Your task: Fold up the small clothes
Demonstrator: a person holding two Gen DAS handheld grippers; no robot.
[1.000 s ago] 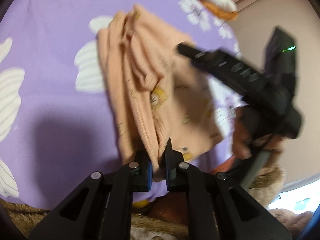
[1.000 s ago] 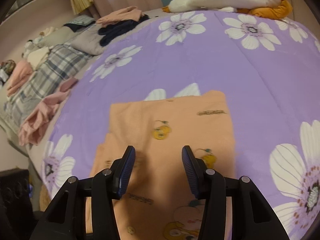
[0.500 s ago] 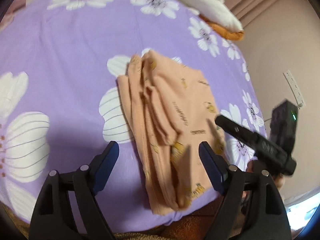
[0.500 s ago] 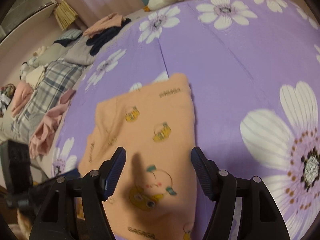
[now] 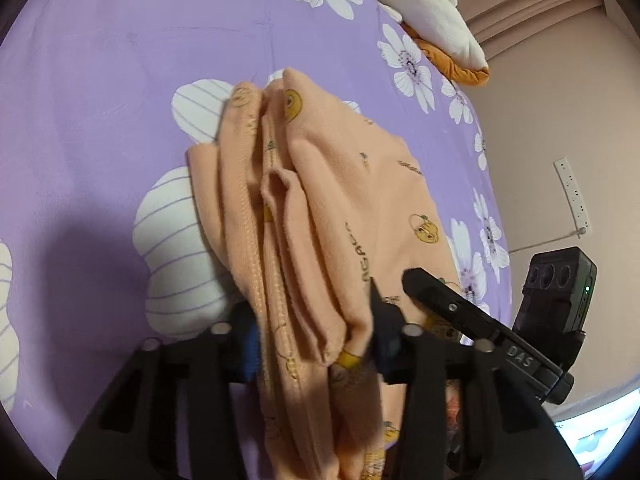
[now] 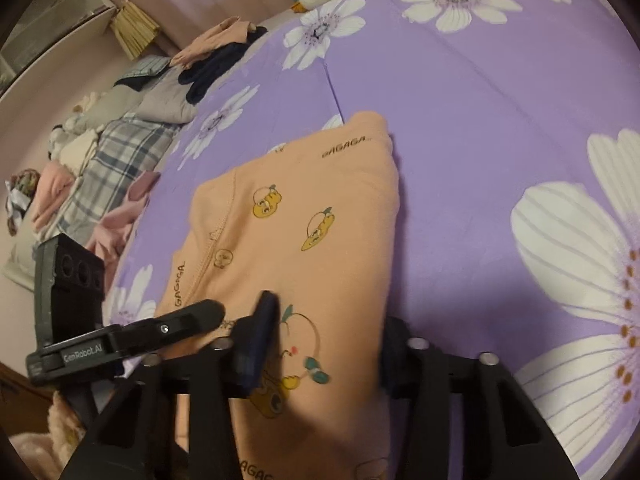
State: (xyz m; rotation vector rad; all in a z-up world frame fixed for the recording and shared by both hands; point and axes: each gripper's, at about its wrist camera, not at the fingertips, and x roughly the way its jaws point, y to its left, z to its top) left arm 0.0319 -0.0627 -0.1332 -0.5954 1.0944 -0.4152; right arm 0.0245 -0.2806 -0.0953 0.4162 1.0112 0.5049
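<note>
A small peach garment with yellow cartoon prints lies folded on the purple flowered bedspread; it also shows in the right wrist view. My left gripper is open, its fingers on either side of the garment's bunched near edge. My right gripper is open, fingers straddling the garment's near right part. Each gripper shows in the other's view: the right one beside the garment, the left one at the garment's left.
A white and orange plush toy lies at the far end of the bed. A heap of clothes and a plaid blanket lies left of the bedspread. A pink wall with a power strip is at right.
The left gripper let go of the garment's edge, opened wide, then came back down around the bunched edge. The right gripper opened wider and moved in over the garment's near right part.
</note>
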